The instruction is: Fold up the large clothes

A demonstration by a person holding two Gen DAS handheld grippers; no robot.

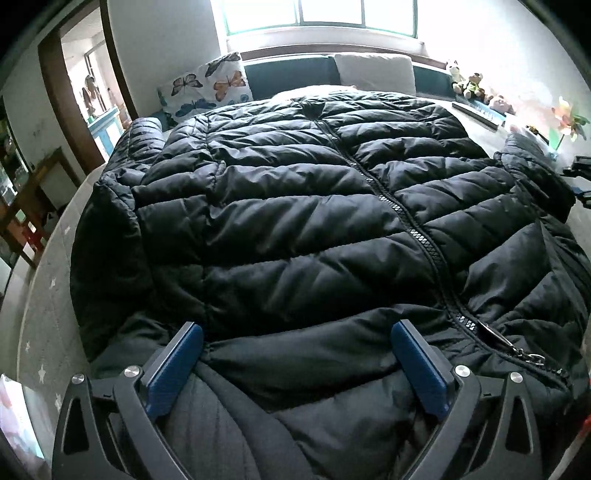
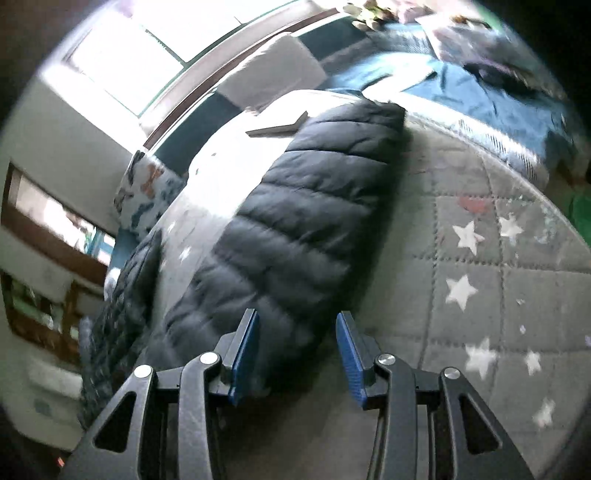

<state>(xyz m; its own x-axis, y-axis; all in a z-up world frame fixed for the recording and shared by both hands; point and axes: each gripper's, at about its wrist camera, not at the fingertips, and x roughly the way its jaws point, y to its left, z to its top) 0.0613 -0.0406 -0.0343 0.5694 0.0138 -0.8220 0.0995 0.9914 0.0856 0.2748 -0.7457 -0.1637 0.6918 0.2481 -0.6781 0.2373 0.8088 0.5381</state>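
Blue pads line both fingers of the left gripper (image 1: pixel 297 354), which stand spread wide at the bottom of the left wrist view, with the hem of one black puffer jacket (image 1: pixel 295 192) bunched loosely between them; the pads do not press on it. One zipper (image 1: pixel 413 221) runs from the jacket's collar at upper centre down to a metal pull (image 1: pixel 517 350) at lower right. The jacket lies spread face up over one bed (image 1: pixel 48 314), filling most of that frame, its two sleeves out toward the left and right edges. Beyond the collar, at the top of the frame, sit one butterfly-print pillow (image 1: pixel 210 86), one plain white cushion (image 1: pixel 373 70) and a window (image 1: pixel 317 14); small plush toys (image 1: pixel 467 83) line the upper right, too small to count.

In the blurred right wrist view, the right gripper (image 2: pixel 297 354) sits at bottom centre with its two fingers at a middling gap, nothing pinched between them. One sleeve (image 2: pixel 295 229) of the jacket stretches from just left of the fingers up toward the frame's centre top, lying on a grey quilted cover printed with white stars (image 2: pixel 480 295). A blue blanket (image 2: pixel 480 92) lies at upper right.
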